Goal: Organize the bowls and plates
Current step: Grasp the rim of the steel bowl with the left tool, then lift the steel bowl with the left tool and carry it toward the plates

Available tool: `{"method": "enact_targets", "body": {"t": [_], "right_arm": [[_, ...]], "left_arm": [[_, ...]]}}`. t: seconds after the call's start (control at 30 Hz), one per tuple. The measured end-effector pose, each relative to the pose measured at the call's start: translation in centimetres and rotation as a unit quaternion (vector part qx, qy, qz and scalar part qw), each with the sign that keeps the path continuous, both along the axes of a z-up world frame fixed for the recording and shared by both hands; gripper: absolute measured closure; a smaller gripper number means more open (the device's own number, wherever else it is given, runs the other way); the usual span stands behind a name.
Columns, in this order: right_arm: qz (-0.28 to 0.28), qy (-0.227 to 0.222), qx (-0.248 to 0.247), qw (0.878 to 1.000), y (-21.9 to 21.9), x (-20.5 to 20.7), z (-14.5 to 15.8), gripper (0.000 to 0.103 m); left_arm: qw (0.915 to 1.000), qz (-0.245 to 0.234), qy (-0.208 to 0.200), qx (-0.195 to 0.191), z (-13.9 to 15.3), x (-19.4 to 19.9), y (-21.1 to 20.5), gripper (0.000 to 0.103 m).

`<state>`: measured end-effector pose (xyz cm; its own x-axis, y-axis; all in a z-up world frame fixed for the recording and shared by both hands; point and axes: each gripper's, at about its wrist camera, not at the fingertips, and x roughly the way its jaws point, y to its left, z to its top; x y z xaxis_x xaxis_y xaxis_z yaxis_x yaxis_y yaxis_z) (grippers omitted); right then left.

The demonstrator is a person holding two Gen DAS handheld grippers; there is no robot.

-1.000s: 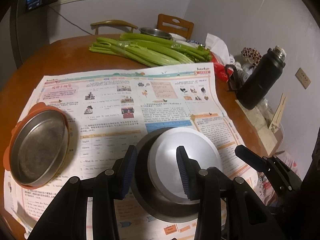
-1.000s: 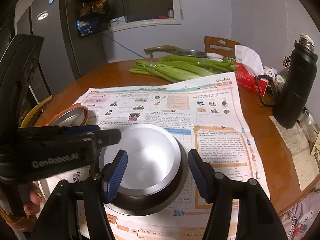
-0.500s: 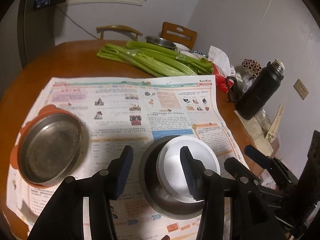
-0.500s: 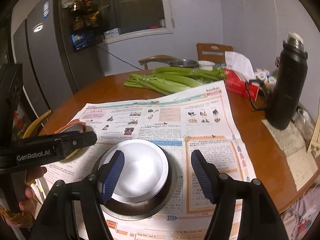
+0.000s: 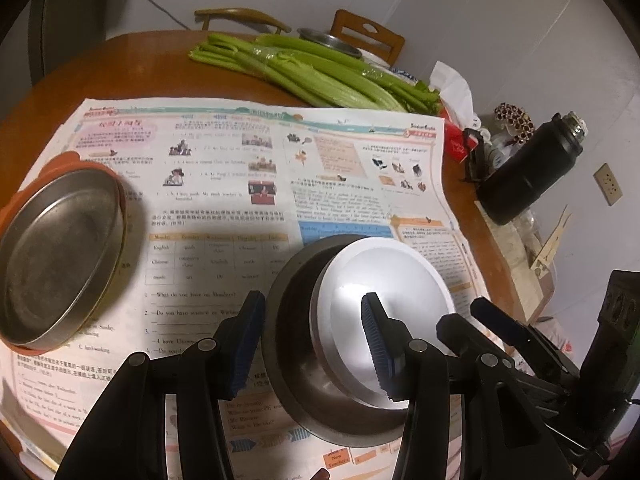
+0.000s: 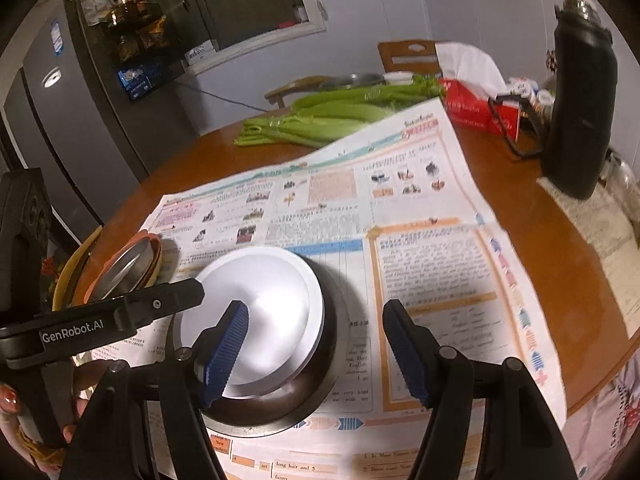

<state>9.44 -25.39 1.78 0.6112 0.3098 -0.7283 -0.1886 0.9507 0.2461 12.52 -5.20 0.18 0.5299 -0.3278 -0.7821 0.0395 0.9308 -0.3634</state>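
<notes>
Left wrist view: left claw parted, pads astride near rim of steel bowl without pressing it; white bowl nested inside steel one; stack sits on newspaper spread over round wooden worktop; metal plate on orange dish (far left of sheet), well apart from stack. Right wrist view: right claw parted, gripping nothing; left pad over white bowl, right pad over newspaper beside stack; celery and black flask at far edge.
</notes>
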Motion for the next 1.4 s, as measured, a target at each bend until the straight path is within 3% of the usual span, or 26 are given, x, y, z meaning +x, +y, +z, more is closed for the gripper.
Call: {"method": "enact_targets", "body": {"t": [0.37, 0.57, 1.1, 1.4], "right_arm": [[0.014, 0.026, 0.001, 1.0, 0.8, 0.4, -1.8, 0.034], [0.02, 0.036, 0.002, 0.999, 1.1, 0.4, -2.6, 0.034], [0.05, 0.065, 0.038, 0.996, 2.0, 0.3, -3.9, 0.036], [0.05, 0.057, 0.023, 0.997, 2.5, 0.1, -3.7, 0.038]], "left_arm": [[0.9998, -0.002, 0.016, 0.014, -1.8, 0.4, -0.7, 0.052], [0.9991, -0.001, 0.008, 0.042, -2.1, 0.3, -1.4, 0.052], [0.9991, -0.003, 0.038, 0.015, -3.7, 0.6, -1.5, 0.048], [0.9991, -0.012, 0.041, -0.004, -3.7, 0.6, -1.8, 0.049]]}}
